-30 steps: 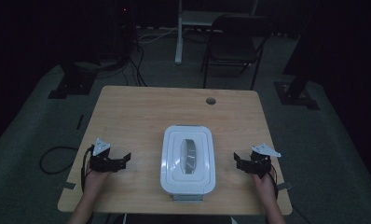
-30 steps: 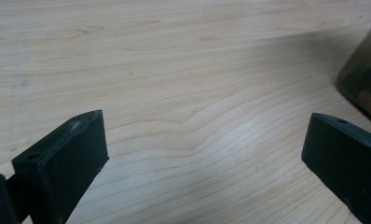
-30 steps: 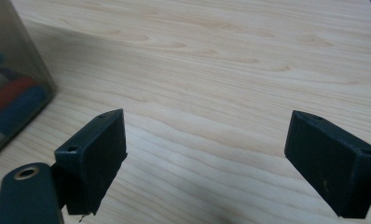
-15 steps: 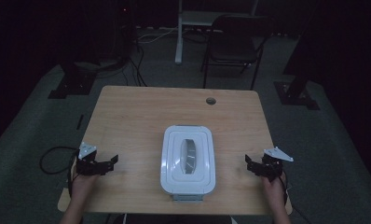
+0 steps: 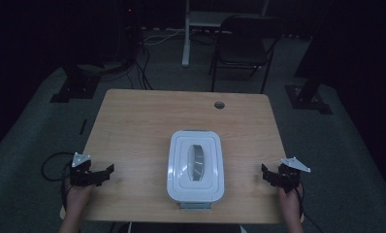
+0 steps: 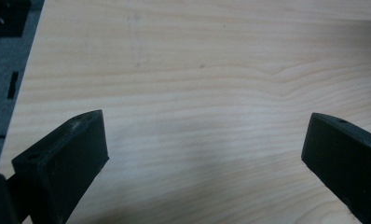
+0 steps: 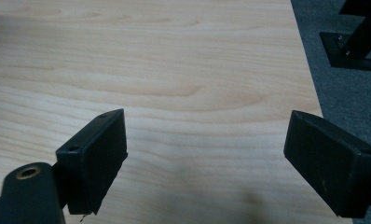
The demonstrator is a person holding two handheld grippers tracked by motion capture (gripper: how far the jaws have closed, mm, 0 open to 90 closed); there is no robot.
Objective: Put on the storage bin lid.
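Note:
A white lidded container (image 5: 196, 165) with a clear window in its lid lies at the middle front of the wooden table (image 5: 147, 121). My left gripper (image 5: 106, 172) stands open at the table's front left edge, well apart from the container. Over the front right edge my right gripper (image 5: 265, 173) is open too, with nothing between its jaws. In the left gripper view my left gripper (image 6: 202, 154) spans bare wood. Bare wood near the table's right edge also lies under my right gripper (image 7: 204, 158) in the right gripper view.
A round cable hole (image 5: 219, 105) sits near the table's far edge. A dark chair (image 5: 239, 46) and a white desk leg (image 5: 185, 36) stand behind the table. Black stand feet (image 5: 72, 90) rest on the grey carpet at both sides.
Both grippers have moved outward from the container, toward the table's left and right edges, and a little nearer the person. The container has not moved.

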